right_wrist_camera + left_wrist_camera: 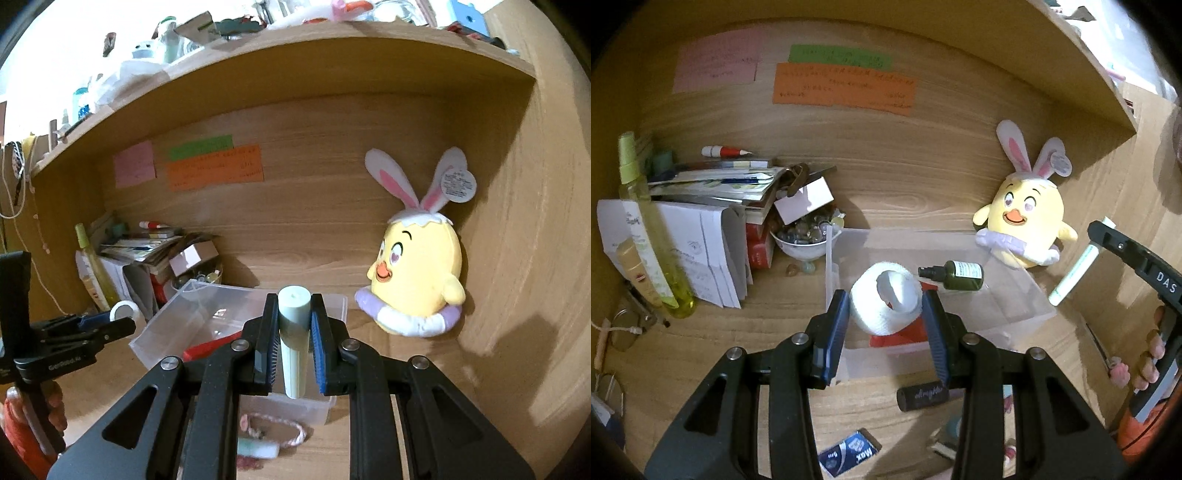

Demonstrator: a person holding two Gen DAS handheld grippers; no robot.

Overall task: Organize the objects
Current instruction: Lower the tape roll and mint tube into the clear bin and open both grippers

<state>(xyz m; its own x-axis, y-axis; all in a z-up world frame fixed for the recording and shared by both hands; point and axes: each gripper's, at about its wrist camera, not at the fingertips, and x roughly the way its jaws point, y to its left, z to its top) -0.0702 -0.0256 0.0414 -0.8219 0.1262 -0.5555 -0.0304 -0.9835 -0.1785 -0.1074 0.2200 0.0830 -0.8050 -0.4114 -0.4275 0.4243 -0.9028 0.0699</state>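
Observation:
My left gripper (885, 306) is shut on a white tape roll (885, 302) and holds it above a clear plastic bin (1015, 306). In the bin lie a dark green spray bottle (955, 275) and a red object (905, 334). My right gripper (294, 314) is shut on a pale green tube (293, 334), held upright above the bin's (177, 325) right side. In the left wrist view the tube (1078, 264) and the right gripper (1099, 230) show at the right. The left gripper (110, 319) with the roll (123, 311) shows at the left of the right wrist view.
A yellow chick plush (1027, 218) with bunny ears leans on the back wall, right of the bin. A pile of books and papers (713, 188), a bowl of beads (803, 236) and a tall yellow spray bottle (646, 229) stand at the left. A black tube (921, 397), a card (849, 452) and a bracelet (273, 430) lie in front.

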